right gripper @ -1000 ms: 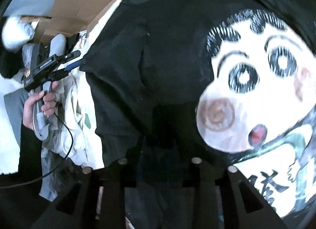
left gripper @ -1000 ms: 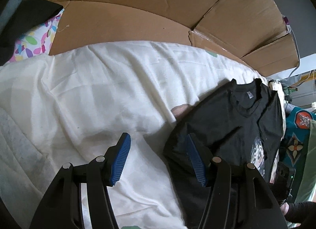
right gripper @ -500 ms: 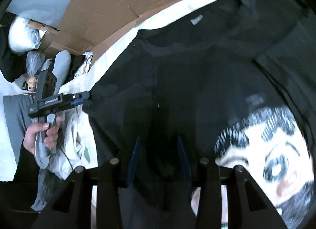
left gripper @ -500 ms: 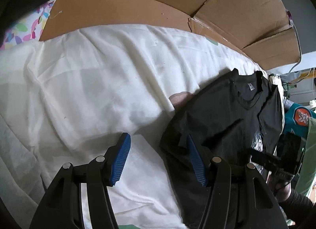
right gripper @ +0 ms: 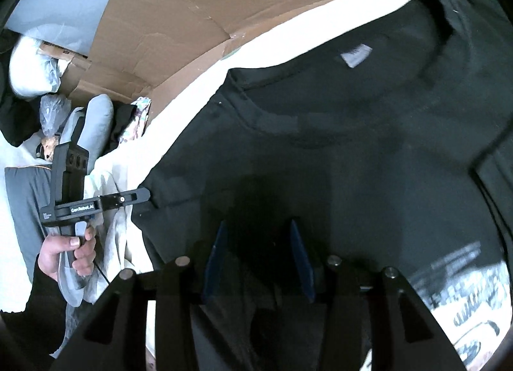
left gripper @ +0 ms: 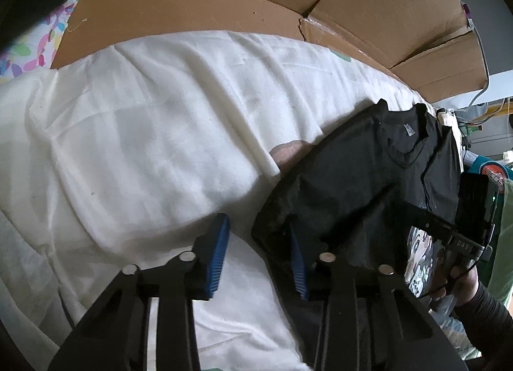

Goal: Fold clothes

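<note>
The black T-shirt (left gripper: 362, 191) lies spread front-up on the white sheet (left gripper: 154, 134) of the bed, collar toward the cardboard (left gripper: 198, 9) that backs the bed, with a grey neck label (right gripper: 355, 56) showing inside the collar and a cartoon print (right gripper: 461, 303) lower down the front. From my left wrist view I see the left gripper (left gripper: 258, 249) at the shirt's near sleeve corner: its blue pads have just been closing, the right-hand pad is tucked under the raised black hem while the other pad sits over bare sheet, and a clear gap remains between them, so I read it as not yet clamped on the cloth. A small pinkish patch (left gripper: 285, 154) shows on the sheet just beside the shirt's edge.

From my right wrist view the right gripper (right gripper: 258, 259) hangs over the middle of the shirt, below the collar; its jaws have just been opening and stand apart, with only flat dark fabric seen between the pads, nothing pinched. In that same view the left gripper appears side-on at the sleeve edge, held by the person's left hand (right gripper: 67, 252) in a dark sleeve. In the left view the right hand (left gripper: 461, 284) shows at the frame's right edge. A floral cloth (left gripper: 38, 47) lies at the far left corner
</note>
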Demonstrator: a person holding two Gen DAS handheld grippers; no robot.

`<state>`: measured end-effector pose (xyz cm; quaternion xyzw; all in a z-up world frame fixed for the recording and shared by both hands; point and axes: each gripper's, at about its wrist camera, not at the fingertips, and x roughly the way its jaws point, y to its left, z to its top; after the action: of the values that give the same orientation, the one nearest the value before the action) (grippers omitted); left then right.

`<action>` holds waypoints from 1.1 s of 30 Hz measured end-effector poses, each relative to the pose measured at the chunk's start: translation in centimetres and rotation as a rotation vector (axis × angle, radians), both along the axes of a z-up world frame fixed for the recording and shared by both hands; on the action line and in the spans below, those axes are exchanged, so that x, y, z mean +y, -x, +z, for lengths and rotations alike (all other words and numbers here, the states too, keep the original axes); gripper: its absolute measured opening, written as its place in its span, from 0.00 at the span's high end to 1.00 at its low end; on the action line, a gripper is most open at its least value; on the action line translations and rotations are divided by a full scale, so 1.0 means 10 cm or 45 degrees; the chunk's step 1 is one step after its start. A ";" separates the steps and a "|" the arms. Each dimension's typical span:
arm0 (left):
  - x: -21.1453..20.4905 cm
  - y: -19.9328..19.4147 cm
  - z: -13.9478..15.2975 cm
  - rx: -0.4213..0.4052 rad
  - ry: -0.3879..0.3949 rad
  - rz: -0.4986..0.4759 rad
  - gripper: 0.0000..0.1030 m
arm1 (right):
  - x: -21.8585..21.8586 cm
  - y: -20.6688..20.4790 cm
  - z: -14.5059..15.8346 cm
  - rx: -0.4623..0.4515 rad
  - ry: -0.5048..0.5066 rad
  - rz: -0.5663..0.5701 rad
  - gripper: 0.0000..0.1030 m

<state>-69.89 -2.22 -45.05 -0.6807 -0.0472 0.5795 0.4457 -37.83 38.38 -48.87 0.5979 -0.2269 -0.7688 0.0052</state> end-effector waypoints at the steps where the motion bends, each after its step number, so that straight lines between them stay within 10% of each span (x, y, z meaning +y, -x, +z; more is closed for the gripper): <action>1: 0.00 0.00 0.00 -0.002 0.000 0.001 0.75 | -0.01 0.03 -0.01 0.002 0.003 0.006 0.61; 6: 0.01 0.01 -0.01 -0.002 0.002 0.001 0.84 | -0.08 0.14 -0.06 -0.010 -0.016 0.064 0.63; 9: 0.01 0.02 -0.03 -0.014 0.001 0.010 0.87 | -0.09 0.17 -0.07 -0.029 -0.054 0.100 0.96; 27: -0.05 0.18 -0.01 -0.028 -0.015 0.129 0.91 | 0.22 0.15 0.09 0.036 -0.103 0.022 0.97; 33: -0.20 0.25 0.21 0.009 -0.100 0.194 0.90 | 0.32 0.12 0.18 0.035 -0.094 0.005 0.82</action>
<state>-72.43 -4.21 -42.95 -0.6550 -0.1197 0.6119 0.4269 -39.03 41.56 -47.03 0.5874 -0.1974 -0.7848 -0.0123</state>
